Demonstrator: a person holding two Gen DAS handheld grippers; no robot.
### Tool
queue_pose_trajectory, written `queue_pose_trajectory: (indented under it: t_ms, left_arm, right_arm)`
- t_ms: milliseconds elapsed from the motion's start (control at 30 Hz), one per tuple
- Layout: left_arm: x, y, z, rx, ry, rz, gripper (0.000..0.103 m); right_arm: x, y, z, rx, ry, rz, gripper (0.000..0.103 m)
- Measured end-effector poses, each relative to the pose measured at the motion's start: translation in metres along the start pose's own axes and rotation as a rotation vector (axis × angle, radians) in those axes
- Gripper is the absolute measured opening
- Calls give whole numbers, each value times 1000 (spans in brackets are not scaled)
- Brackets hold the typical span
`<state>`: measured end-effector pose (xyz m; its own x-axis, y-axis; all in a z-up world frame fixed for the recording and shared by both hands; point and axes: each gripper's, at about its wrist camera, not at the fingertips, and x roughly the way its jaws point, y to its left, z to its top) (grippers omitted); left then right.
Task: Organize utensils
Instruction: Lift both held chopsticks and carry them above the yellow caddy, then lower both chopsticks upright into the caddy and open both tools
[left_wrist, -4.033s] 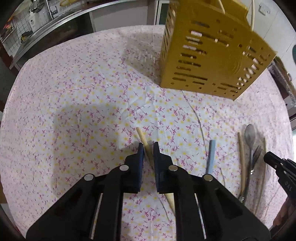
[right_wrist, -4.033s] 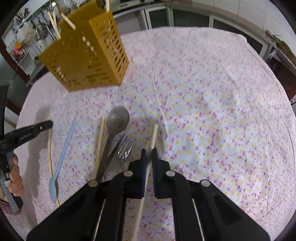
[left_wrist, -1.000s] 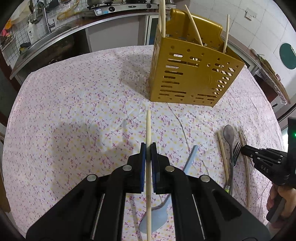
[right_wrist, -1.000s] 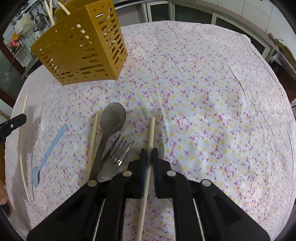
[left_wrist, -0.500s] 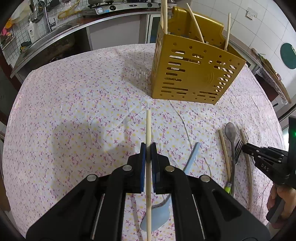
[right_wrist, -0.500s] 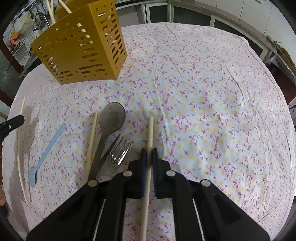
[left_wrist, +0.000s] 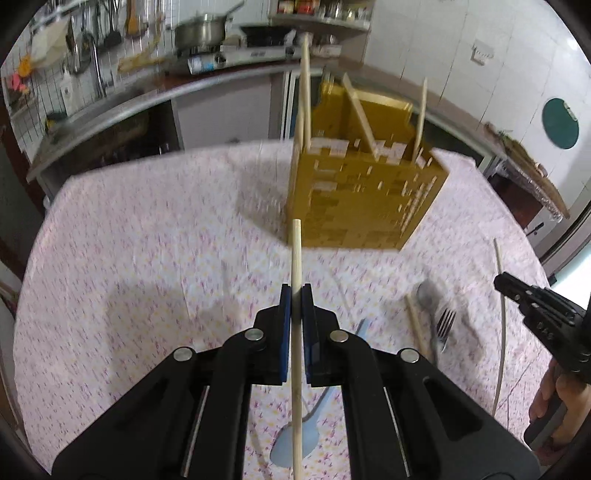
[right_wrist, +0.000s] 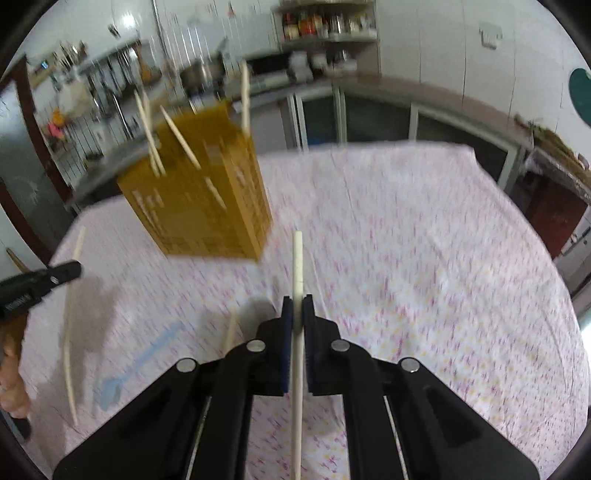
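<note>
Setting: kitchen counter with a stove and pots behind a table (left_wrist: 129, 229) under a floral cloth.
Holder: yellow slotted utensil holder (left_wrist: 362, 199) stands upright mid-table, with several chopsticks already leaning inside, so it reads as the sorting target.
Left gripper (left_wrist: 296, 295): jaws pressed together on a wooden chopstick (left_wrist: 296, 258), gripped part-way along its length and raised off the cloth, its tip aimed toward the holder.
Right gripper (right_wrist: 296, 306): jaws pinching a pale chopstick (right_wrist: 297, 266) the same way, lifted and pointing beside the holder's right corner.
Remaining on cloth: a metal spoon (left_wrist: 428, 295), a fork (left_wrist: 445, 328), another chopstick (left_wrist: 415, 325) and a light blue plastic spoon (left_wrist: 295, 439).
Judgement: both sticks are probably held lengthwise for a tip-first drop into the holder; strong motion blur hides finer detail.
Risk: the holder's slots could catch a tip.
</note>
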<state>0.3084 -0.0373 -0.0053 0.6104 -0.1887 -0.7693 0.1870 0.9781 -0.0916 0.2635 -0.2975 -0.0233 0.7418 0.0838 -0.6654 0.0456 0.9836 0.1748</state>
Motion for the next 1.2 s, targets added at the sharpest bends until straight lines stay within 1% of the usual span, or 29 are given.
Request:
queue_pose_trajectory:
  t_ms: [67, 100, 167, 300, 400, 500, 667, 767, 867, 933, 1000, 1100, 1200]
  left_arm:
    - [-9, -2, 5, 1, -39, -12, 4]
    - [-14, -3, 8, -4, -56, -30, 4]
    - [-21, -4, 12, -17, -89, -57, 4]
    - [-39, -5, 21, -26, -209, -107, 4]
    - [-46, -6, 29, -24, -274, -131, 4]
    - [-49, -10, 39, -22, -322, -151, 4]
    - [-54, -20, 57, 13, -440, -125, 4]
    - [-54, -24, 72, 27, -512, -117, 4]
    - [-54, -26, 87, 27, -580, -138, 4]
    - [-55, -27, 96, 27, -647, -142, 4]
    - [-55, -30, 107, 36, -705, -120, 4]
    - [-53, -35, 118, 52, -754, -109, 4]
    - [-47, -36, 126, 55, -797, -102, 4]
  right_arm:
    - [-10, 1, 9, 14, -64, 44, 6]
    - [-16, 2, 13, 16, -102, 63, 6]
    - [-24, 5, 19, 14, -166, 70, 6]
    - [-32, 5, 30, 19, -256, 105, 6]
    - [-34, 11, 36, 7, -319, 112, 6]
    - [-35, 16, 47, 0, -386, 112, 6]
    - [-36, 23, 69, 4, -476, 124, 6]
    - [-36, 31, 85, 0, -549, 134, 6]
    - [-36, 42, 97, -24, -616, 126, 6]
    - [-36, 52, 107, -39, -680, 115, 6]
    - [-34, 58, 116, -40, -720, 115, 6]
    - [-27, 64, 124, -28, -775, 104, 6]
    - [-19, 73, 129, -44, -825, 70, 6]
